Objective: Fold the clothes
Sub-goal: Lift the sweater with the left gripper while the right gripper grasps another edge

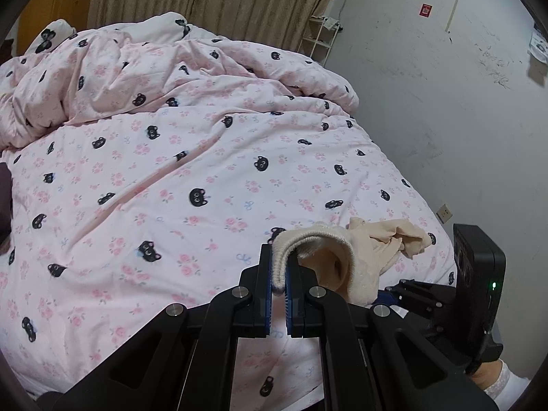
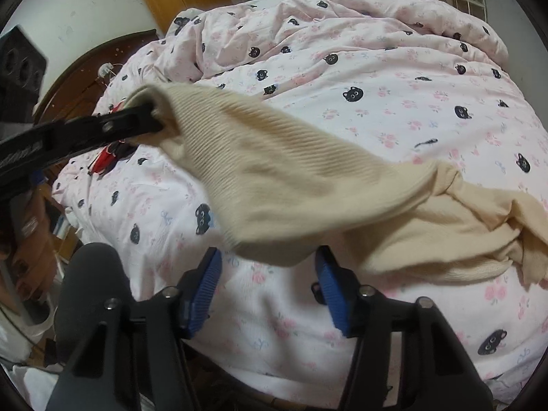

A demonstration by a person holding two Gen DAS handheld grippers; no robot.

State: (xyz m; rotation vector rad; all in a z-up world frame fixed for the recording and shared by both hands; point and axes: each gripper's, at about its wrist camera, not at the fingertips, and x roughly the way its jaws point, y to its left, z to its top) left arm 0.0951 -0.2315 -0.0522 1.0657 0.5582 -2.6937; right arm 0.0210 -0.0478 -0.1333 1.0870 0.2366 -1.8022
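Left claw [image 1: 280, 274] clamped on cream garment [image 2: 308, 185] hem; right claw [image 2: 267, 274] part-open, hem edge just ahead, unpinched; open bed [image 1: 154, 178] beyond.

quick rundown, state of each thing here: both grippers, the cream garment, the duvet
left gripper: shut on the cream garment's ribbed edge
right gripper: open, pads not pressing on the cloth
cream garment: one end lifted and stretched, the rest bunched on the bed
duvet: rumpled, heaped at the far end
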